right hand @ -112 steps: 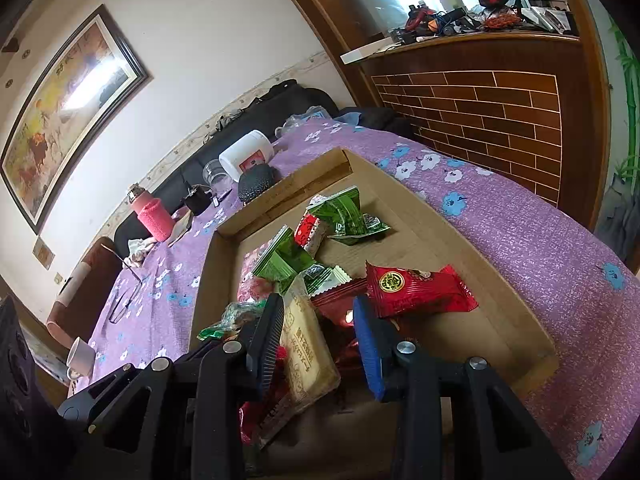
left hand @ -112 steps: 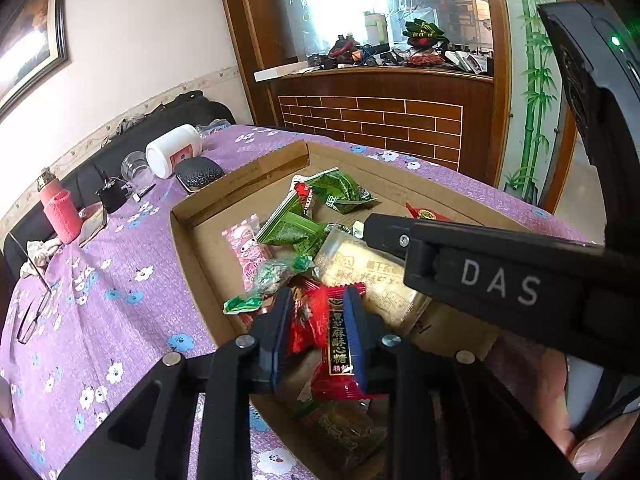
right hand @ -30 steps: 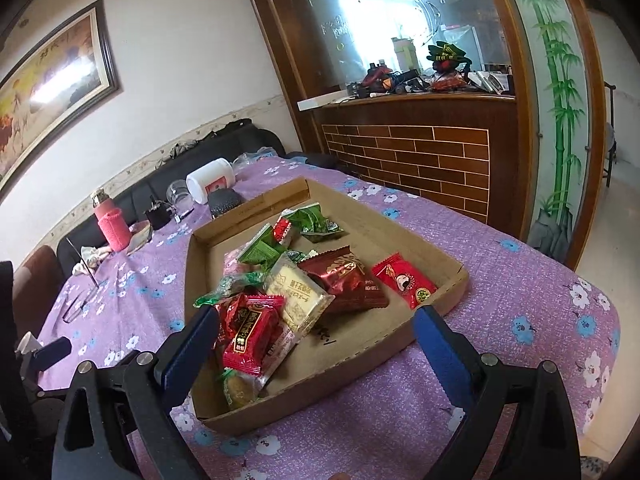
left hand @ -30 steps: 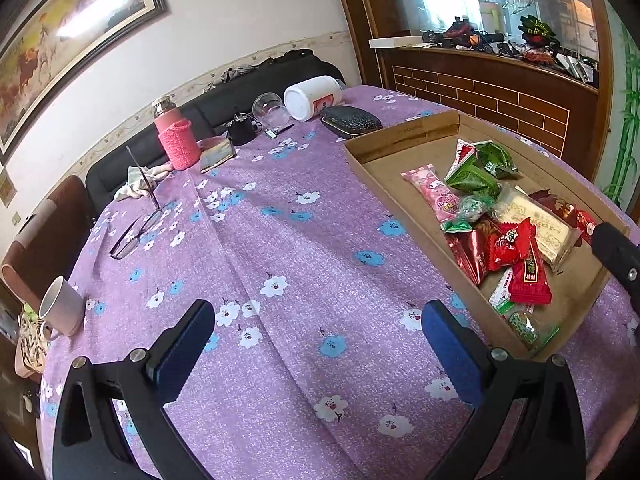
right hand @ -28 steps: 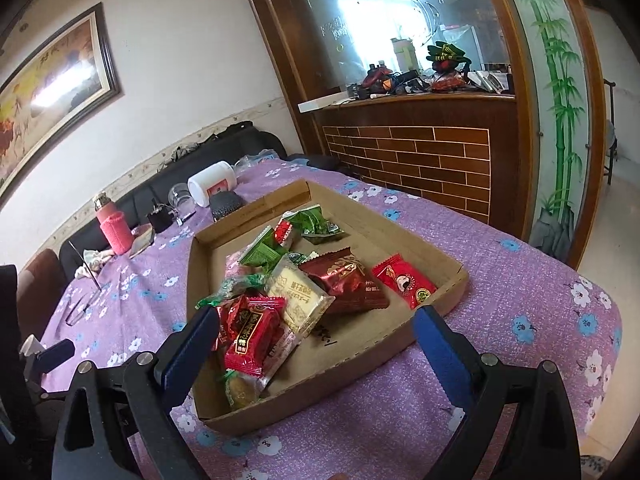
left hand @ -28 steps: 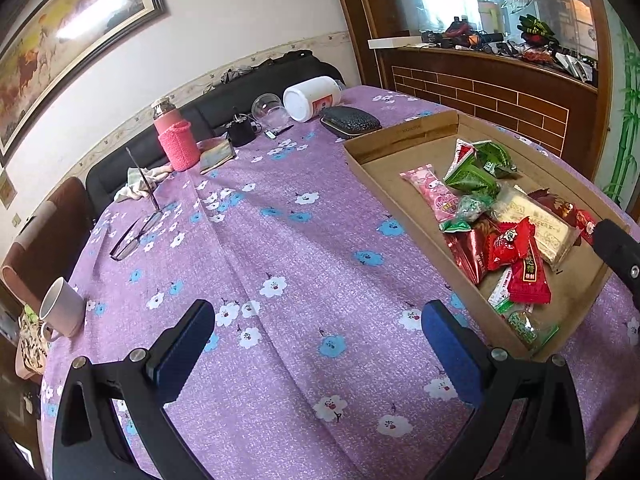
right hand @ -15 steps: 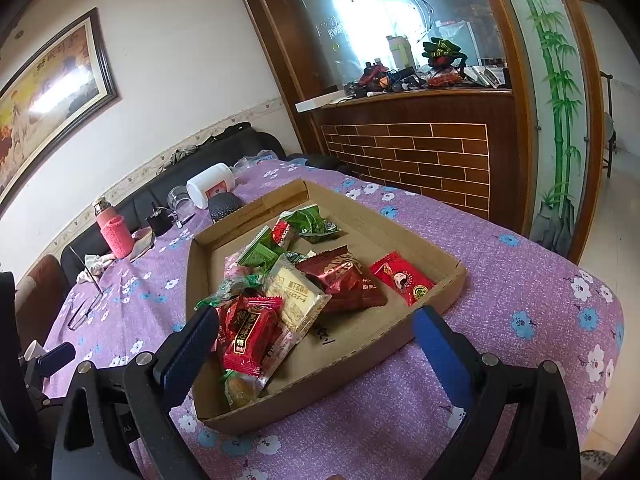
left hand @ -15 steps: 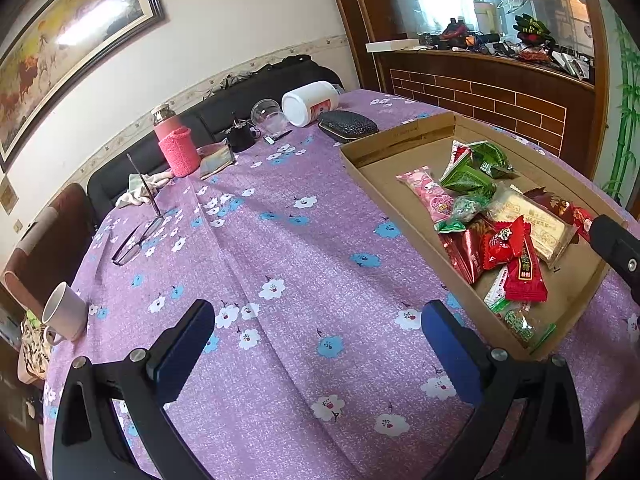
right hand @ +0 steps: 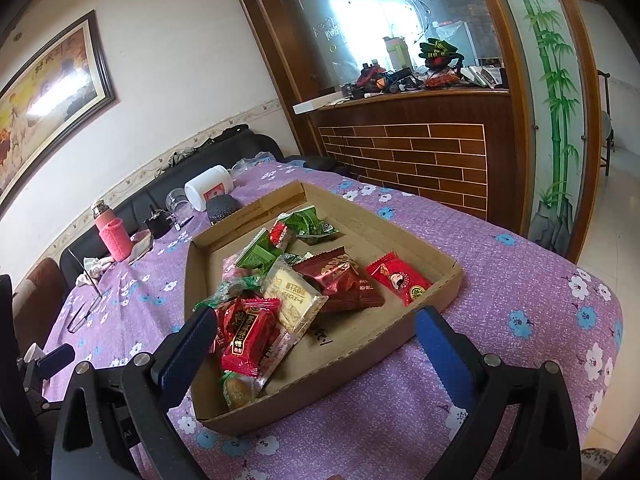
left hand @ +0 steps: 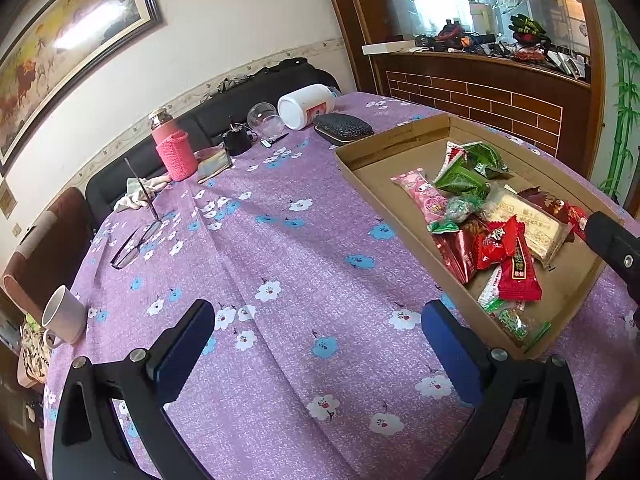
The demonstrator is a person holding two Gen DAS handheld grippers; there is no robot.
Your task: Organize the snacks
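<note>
A: Start with the left wrist view. What is the left gripper (left hand: 318,344) doing?

B: It hangs released, jaws spread wide with nothing between them, over bare purple tablecloth (left hand: 280,248) to the left of the cardboard tray (left hand: 404,134). All the snacks lie inside that tray: a pink packet (left hand: 420,196) near its left wall, green packets (left hand: 468,172) toward the far end, a pale biscuit pack (left hand: 524,224) in the middle, and red packets (left hand: 508,256) piled toward the near corner.

A: Why held off to the side?

B: Probably because nothing is left on the cloth for it to collect. Only household clutter sits beyond the tray: a white jar (left hand: 308,106) on its side, a dark pouch (left hand: 344,128) just outside the far left corner, a pink bottle (left hand: 172,150), glasses (left hand: 136,240) and a mug (left hand: 64,320) well away.

A: And the right wrist view?

B: The right gripper (right hand: 316,344) is also let go and empty, poised above the tray's near edge (right hand: 360,352). A red packet (right hand: 248,336) lies just behind its left finger, a dark red packet (right hand: 340,280) and a bright red one (right hand: 398,282) further in.

A: So the sorting looks done?

B: Judging by the heap, the gathering seems finished, though the packets overlap loosely, not in rows.
</note>
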